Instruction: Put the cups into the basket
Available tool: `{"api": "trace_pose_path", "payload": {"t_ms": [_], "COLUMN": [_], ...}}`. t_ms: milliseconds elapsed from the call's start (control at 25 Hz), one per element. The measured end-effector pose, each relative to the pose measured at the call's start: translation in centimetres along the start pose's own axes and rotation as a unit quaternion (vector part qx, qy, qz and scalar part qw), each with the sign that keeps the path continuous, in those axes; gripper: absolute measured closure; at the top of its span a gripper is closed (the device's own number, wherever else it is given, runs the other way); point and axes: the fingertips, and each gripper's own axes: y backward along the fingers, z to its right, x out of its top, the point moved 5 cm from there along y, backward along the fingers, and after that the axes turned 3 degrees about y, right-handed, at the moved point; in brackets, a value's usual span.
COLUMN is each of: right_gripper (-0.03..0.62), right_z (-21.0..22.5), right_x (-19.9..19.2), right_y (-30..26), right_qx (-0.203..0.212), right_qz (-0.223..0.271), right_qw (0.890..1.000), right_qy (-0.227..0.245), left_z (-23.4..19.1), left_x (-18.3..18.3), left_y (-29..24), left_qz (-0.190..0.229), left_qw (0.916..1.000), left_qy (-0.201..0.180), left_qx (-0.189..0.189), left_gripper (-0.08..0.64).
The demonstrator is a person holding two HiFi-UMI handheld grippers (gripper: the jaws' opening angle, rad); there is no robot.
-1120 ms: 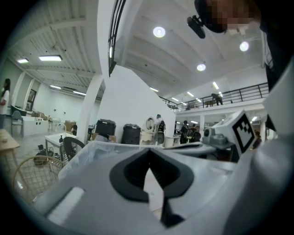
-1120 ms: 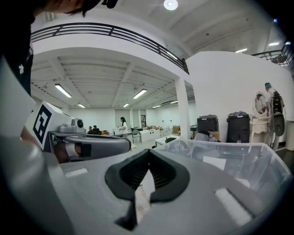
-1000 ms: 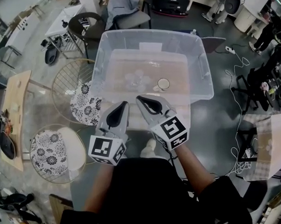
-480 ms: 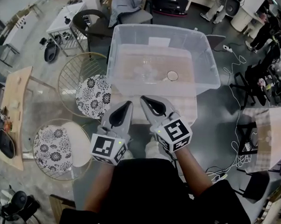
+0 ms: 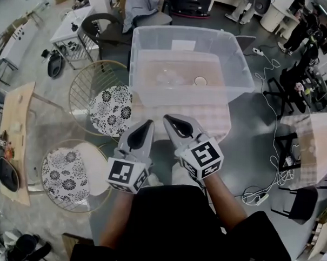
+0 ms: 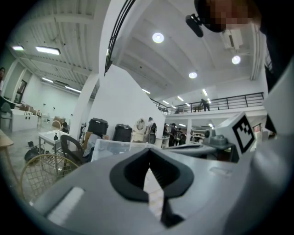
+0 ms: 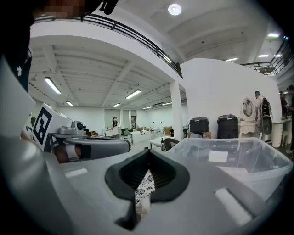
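A clear plastic bin stands on a table with a checked cloth. Inside it are a white-rimmed cup and some clear cups. My left gripper and right gripper are held side by side in front of my body, short of the table's near edge. Both are shut with nothing between the jaws. The left gripper view has its shut jaws pointing level toward the bin. In the right gripper view the shut tips sit left of the bin.
Two wire-framed chairs with floral cushions stand left of the table. A wooden table is at the far left. Cables lie on the floor at the right, by dark chairs. Office chairs stand beyond the bin.
Both grippers have drawn back together from the bin's near wall, and the bin now lies farther ahead. Both stayed shut and empty.
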Motion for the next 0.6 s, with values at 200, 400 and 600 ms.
{"api": "trace_pose_path", "payload": {"t_ms": [200,400,600], "right_gripper": [0.589,0.589,0.589], "right_z": [-1.2,-2.5,-3.3], "right_x": [0.0,-0.1,0.0], "right_y": [0.6,1.0,1.6], "right_qx": [-0.015,-0.027,-0.039], "right_qz": [0.001,0.002,0.007], "right_qw": [1.0,1.0,0.999], "right_qy": [-0.002,-0.003,-0.005], "left_z": [0.1,0.3,0.7], "left_x": [-0.1,-0.1,-0.2], "left_y": [1.2,2.4,3.2], "left_qz": [0.001,0.004,0.006], "left_qw": [0.9999,0.9997,0.9995], "left_qy": [-0.002,-0.005,-0.006], "left_qx": [-0.012,-0.023,-0.032], "left_gripper": [0.554,0.554,0.554]}}
